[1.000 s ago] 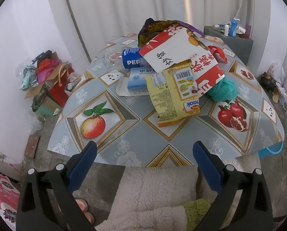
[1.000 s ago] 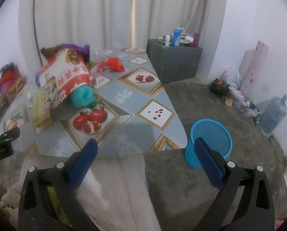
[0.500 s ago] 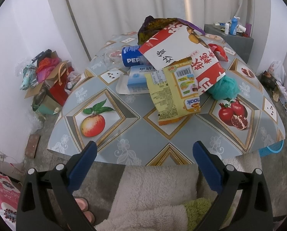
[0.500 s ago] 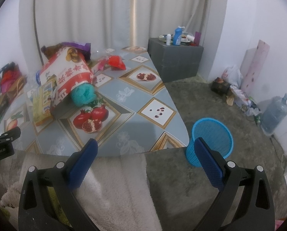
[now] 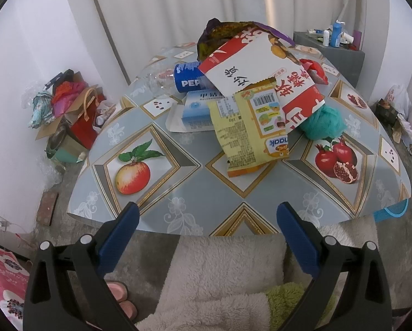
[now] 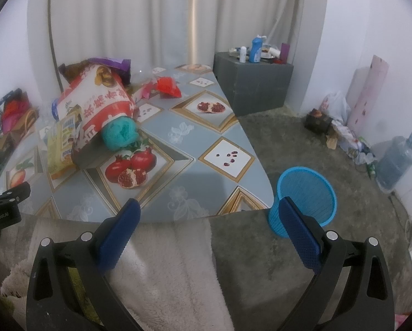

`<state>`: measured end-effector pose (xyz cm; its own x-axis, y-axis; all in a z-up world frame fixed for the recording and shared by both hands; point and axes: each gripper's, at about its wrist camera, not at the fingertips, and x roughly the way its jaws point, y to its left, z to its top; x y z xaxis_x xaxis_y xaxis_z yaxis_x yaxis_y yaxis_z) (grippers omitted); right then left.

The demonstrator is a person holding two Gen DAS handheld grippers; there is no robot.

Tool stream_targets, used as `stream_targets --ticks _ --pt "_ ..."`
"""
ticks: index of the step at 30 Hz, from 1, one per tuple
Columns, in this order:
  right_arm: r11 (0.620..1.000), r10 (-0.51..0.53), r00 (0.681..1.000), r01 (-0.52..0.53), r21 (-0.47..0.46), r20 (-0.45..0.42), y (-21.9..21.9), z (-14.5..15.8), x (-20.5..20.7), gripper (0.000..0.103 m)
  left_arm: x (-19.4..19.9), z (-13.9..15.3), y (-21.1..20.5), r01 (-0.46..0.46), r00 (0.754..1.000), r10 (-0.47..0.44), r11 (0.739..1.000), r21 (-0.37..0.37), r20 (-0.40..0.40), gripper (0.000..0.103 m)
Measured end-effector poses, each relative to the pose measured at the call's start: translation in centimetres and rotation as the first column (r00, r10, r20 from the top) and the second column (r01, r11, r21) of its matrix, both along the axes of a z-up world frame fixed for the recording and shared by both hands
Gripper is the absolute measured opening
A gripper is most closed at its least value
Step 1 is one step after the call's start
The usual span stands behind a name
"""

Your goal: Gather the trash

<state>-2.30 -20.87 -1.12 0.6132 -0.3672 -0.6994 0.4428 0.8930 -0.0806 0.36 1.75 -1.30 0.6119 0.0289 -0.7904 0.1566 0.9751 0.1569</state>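
Observation:
A heap of trash lies on the fruit-print table (image 5: pixel 195 193): a yellow snack bag (image 5: pixel 250 129), a big red-and-white bag (image 5: pixel 264 71) (image 6: pixel 101 102), a Pepsi bottle (image 5: pixel 188 77), a blue-white box (image 5: pixel 197 107), a teal crumpled ball (image 5: pixel 323 122) (image 6: pixel 120 133), a red wrapper (image 6: pixel 167 87) and a purple bag (image 5: pixel 222 27). A blue mesh bin (image 6: pixel 305 201) stands on the floor right of the table. My left gripper (image 5: pixel 206 218) is open and empty at the table's near edge. My right gripper (image 6: pixel 208 215) is open and empty above that edge, the bin by its right finger.
A fluffy white blanket (image 5: pixel 222 275) lies under both grippers. Bags and boxes (image 5: pixel 68 115) pile on the floor at left. A grey cabinet (image 6: pixel 253 82) with bottles stands behind the table. A water jug (image 6: pixel 396 162) and clutter line the right wall.
Both grippers have drifted slightly; the view of the table barely shifts. Both stay open and empty.

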Motion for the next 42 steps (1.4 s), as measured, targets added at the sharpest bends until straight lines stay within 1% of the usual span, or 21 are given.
stream_targets --ticks 7,11,13,15,17,20,21,25,28,29,30,32,35,39,40,42 --pt "1.0 0.003 1.0 -0.003 0.002 0.008 0.1 0.0 0.0 0.095 0.6 -0.1 0.1 -0.007 1.0 0.006 1.0 0.023 0.012 0.097" --pt "0.999 0.033 0.998 -0.033 0.002 0.059 0.3 0.1 0.7 0.095 2.0 0.3 0.9 -0.029 0.999 0.028 0.999 0.029 0.026 0.097" --pt "0.998 0.057 0.995 -0.056 -0.008 0.086 0.6 0.3 1.3 0.095 2.8 0.3 1.4 -0.014 1.0 0.014 1.0 0.02 0.014 0.097" --pt "0.995 0.101 0.988 -0.101 -0.009 0.113 0.9 0.4 2.2 0.095 3.7 0.3 1.8 0.018 1.0 -0.018 1.0 -0.004 0.015 0.097" --pt "0.986 0.163 0.978 -0.167 0.022 0.128 1.0 0.5 3.3 0.095 4.3 0.4 2.2 0.063 0.998 -0.061 0.997 -0.044 0.035 0.097" --pt "0.978 0.2 0.969 -0.206 0.023 0.148 1.4 0.6 4.7 0.095 4.8 0.7 2.8 0.129 0.989 -0.117 0.982 -0.136 0.096 0.097" --pt "0.975 0.217 0.965 -0.223 0.023 0.15 1.5 0.5 5.3 0.095 5.0 0.7 2.9 0.143 0.986 -0.127 0.978 -0.151 0.112 0.097" --pt "0.957 0.283 0.946 -0.289 0.011 0.158 1.8 0.1 7.5 0.095 6.3 0.9 2.0 0.188 0.976 -0.168 0.97 -0.152 0.138 0.097" --pt "0.941 0.332 0.933 -0.337 0.012 0.136 1.7 -0.2 9.4 0.095 7.6 0.8 1.6 0.213 0.974 -0.192 0.957 -0.197 0.122 0.097" --pt "0.936 0.348 0.929 -0.352 0.011 0.126 1.7 -0.3 9.9 0.093 7.8 0.7 1.6 0.215 0.973 -0.193 0.957 -0.196 0.124 0.097" --pt "0.931 0.362 0.925 -0.366 0.01 0.119 1.7 -0.3 10.1 0.09 8.3 0.5 1.3 0.214 0.973 -0.193 0.96 -0.179 0.129 0.097" --pt "0.92 0.388 0.915 -0.391 0.01 0.11 1.6 -0.3 10.7 0.088 8.5 0.3 1.2 0.219 0.972 -0.199 0.96 -0.174 0.126 0.097" --pt "0.906 0.417 0.9 -0.423 0.025 0.127 1.1 0.0 11.6 0.088 8.9 0.1 1.6 0.24 0.966 -0.215 0.952 -0.191 0.142 0.097" --pt "0.884 0.461 0.877 -0.468 0.024 0.137 0.8 0.4 12.9 0.08 9.2 -0.2 1.8 0.288 0.953 -0.26 0.936 -0.202 0.154 0.086" --pt "0.875 0.475 0.868 -0.484 0.034 0.143 0.7 0.6 13.3 0.079 9.3 -0.4 1.9 0.299 0.951 -0.272 0.93 -0.213 0.151 0.082" --pt "0.854 0.501 0.85 -0.516 0.065 0.163 0.4 0.7 14.1 0.077 9.7 -0.7 2.1 0.32 0.946 -0.296 0.915 -0.246 0.13 0.079"
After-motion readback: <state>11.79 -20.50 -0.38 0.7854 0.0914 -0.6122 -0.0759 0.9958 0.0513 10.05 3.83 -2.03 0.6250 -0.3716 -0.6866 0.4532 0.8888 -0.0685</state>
